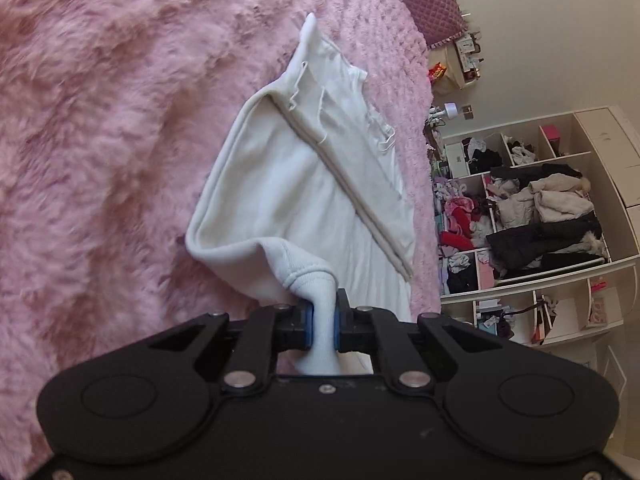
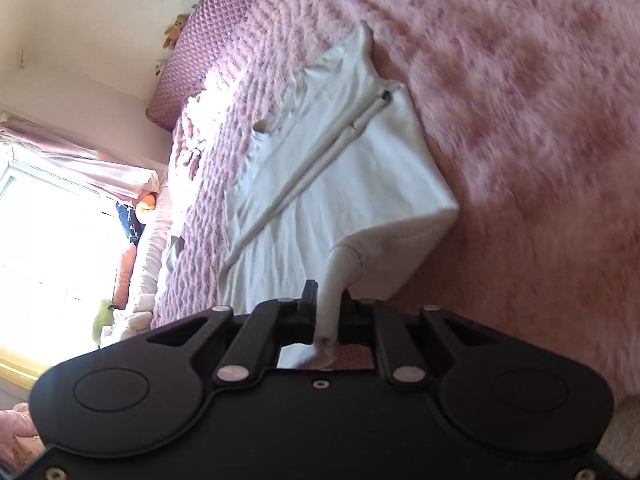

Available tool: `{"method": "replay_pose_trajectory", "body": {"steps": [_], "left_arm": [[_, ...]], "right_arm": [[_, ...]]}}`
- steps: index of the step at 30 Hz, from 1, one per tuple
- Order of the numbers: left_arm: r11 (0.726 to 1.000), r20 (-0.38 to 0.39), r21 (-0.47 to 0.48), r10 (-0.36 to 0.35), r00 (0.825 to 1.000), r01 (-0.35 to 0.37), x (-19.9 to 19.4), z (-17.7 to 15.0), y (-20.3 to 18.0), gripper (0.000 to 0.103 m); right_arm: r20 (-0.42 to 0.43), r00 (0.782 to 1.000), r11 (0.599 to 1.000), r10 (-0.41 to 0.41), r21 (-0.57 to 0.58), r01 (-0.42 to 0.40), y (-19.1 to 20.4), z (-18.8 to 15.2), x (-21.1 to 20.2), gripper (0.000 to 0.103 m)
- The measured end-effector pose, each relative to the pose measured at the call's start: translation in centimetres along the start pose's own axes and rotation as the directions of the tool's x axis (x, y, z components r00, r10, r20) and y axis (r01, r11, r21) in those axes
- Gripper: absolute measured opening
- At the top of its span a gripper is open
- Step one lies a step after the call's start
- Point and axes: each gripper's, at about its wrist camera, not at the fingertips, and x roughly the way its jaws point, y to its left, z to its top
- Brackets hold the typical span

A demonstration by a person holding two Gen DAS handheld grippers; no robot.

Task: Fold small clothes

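A small white garment lies on a fluffy pink blanket, with a flap lifted and folded over and a long seam running across it. My left gripper is shut on a bunched corner of the garment and holds it raised above the blanket. In the right wrist view the same white garment lies on the pink blanket. My right gripper is shut on another bunched corner of it, also lifted off the blanket.
A purple quilted headboard stands at the far end of the bed. White shelves crowded with clothes stand beside the bed. A bright window with pink curtains and soft toys is on the other side.
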Motion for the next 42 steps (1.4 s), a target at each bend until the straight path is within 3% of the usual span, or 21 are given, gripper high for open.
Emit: {"method": "replay_pose_trajectory", "body": {"steps": [5, 7, 8, 9, 10, 11, 13, 15, 17, 19, 22, 25, 28, 30, 31, 32, 33, 34, 38, 42], "left_arm": [[0.994, 0.07, 0.103, -0.026, 0.997, 0.019, 5.1, 11.2, -6.6, 0.006], [0.985, 0.133, 0.168, 0.007, 0.991, -0.029, 8.0, 15.7, -9.3, 0.009], [0.979, 0.156, 0.189, 0.042, 0.987, -0.071, 9.7, 17.8, -10.2, 0.023], [0.974, 0.134, 0.199, 0.08, 0.988, -0.105, 11.3, 19.4, -10.5, 0.063], [0.974, 0.117, 0.176, 0.122, 0.986, -0.142, 12.4, 20.4, -10.4, 0.081], [0.972, 0.104, 0.131, 0.184, 0.977, -0.197, 13.5, 21.2, -9.8, 0.081], [0.972, 0.115, 0.12, 0.187, 0.976, -0.2, 13.6, 21.0, -8.9, 0.081], [0.983, 0.1, 0.114, 0.131, 0.986, -0.142, 12.4, 18.8, -6.8, 0.081], [0.986, 0.071, 0.105, 0.122, 0.99, -0.129, 11.2, 16.3, -5.0, 0.081], [0.988, 0.064, 0.055, 0.139, 0.988, -0.143, 9.8, 13.0, -2.3, 0.081], [0.988, 0.06, -0.113, 0.115, 0.992, -0.108, 8.7, 8.5, 2.6, 0.081], [0.971, 0.139, -0.24, 0.05, 0.989, -0.015, 8.9, 7.3, 5.3, 0.082], [0.953, 0.21, -0.3, 0.014, 0.978, 0.051, 9.6, 8.1, 5.6, 0.082], [0.943, 0.233, -0.33, 0.038, 0.972, 0.042, 10.2, 8.7, 5.2, 0.077], [0.942, 0.246, -0.334, 0.045, 0.968, 0.041, 10.3, 9.0, 4.9, 0.066], [0.941, 0.259, -0.337, 0.051, 0.965, 0.04, 10.4, 9.1, 4.4, 0.015], [0.938, 0.25, -0.346, 0.055, 0.967, 0.036, 10.5, 9.4, 4.2, 0.001], [0.931, 0.249, -0.364, 0.069, 0.966, 0.027, 10.5, 9.6, 3.9, 0.001], [0.962, 0.255, -0.27, 0.109, 0.961, -0.038, 8.6, 10.7, 0.4, 0.001], [0.983, 0.23, -0.179, 0.079, 0.97, -0.038, 4.8, 9.4, -2.1, 0.001]], "right_arm": [[0.106, 0.994, 0.998, 0.023, -0.065, -0.017, 4.2, 11.5, 5.7, 0.007], [0.131, 0.991, 0.998, 0.026, -0.062, -0.018, 5.0, 16.1, 9.3, 0.01], [0.13, 0.991, 0.998, 0.024, -0.056, -0.017, 5.1, 18.0, 11.2, 0.014], [0.127, 0.992, 0.999, -0.001, -0.04, 0.007, 5.0, 19.5, 13.0, 0.036], [0.142, 0.986, 0.996, -0.086, 0.0, 0.087, 4.6, 20.9, 14.7, 0.049], [0.165, 0.972, 0.986, -0.168, 0.022, 0.166, 4.2, 21.5, 15.7, 0.057], [0.182, 0.958, 0.975, -0.221, 0.033, 0.219, 3.2, 21.4, 16.2, 0.057], [0.158, 0.978, 0.99, -0.138, 0.028, 0.135, 1.9, 19.2, 15.3, 0.057], [0.118, 0.99, 0.997, -0.076, 0.032, 0.073, 0.9, 16.3, 14.1, 0.057], [0.102, 0.993, 0.998, -0.06, 0.038, 0.056, -0.1, 12.3, 12.3, 0.057], [0.103, 0.991, 0.994, -0.087, 0.072, 0.08, -1.8, 7.2, 10.5, 0.057], [0.112, 0.987, 0.987, -0.118, 0.12, 0.105, -3.4, 5.4, 11.0, 0.057], [0.198, 0.973, 0.98, -0.117, 0.184, 0.08, -4.4, 6.1, 12.4, 0.057], [0.247, 0.964, 0.971, -0.102, 0.237, 0.042, -4.7, 6.6, 13.2, 0.057], [0.263, 0.958, 0.964, -0.111, 0.262, 0.04, -4.6, 6.7, 13.7, 0.055], [0.269, 0.954, 0.954, -0.133, 0.297, 0.05, -4.5, 6.8, 14.0, 0.04], [0.263, 0.955, 0.948, -0.139, 0.313, 0.051, -4.4, 7.0, 14.3, 0.014], [0.258, 0.952, 0.944, -0.166, 0.32, 0.078, -3.9, 7.1, 14.5, 0.005], [0.283, 0.942, 0.953, -0.182, 0.287, 0.098, -1.4, 7.1, 12.4, 0.004], [0.283, 0.949, 0.972, -0.138, 0.221, 0.076, 1.2, 5.7, 8.9, 0.004]]}}
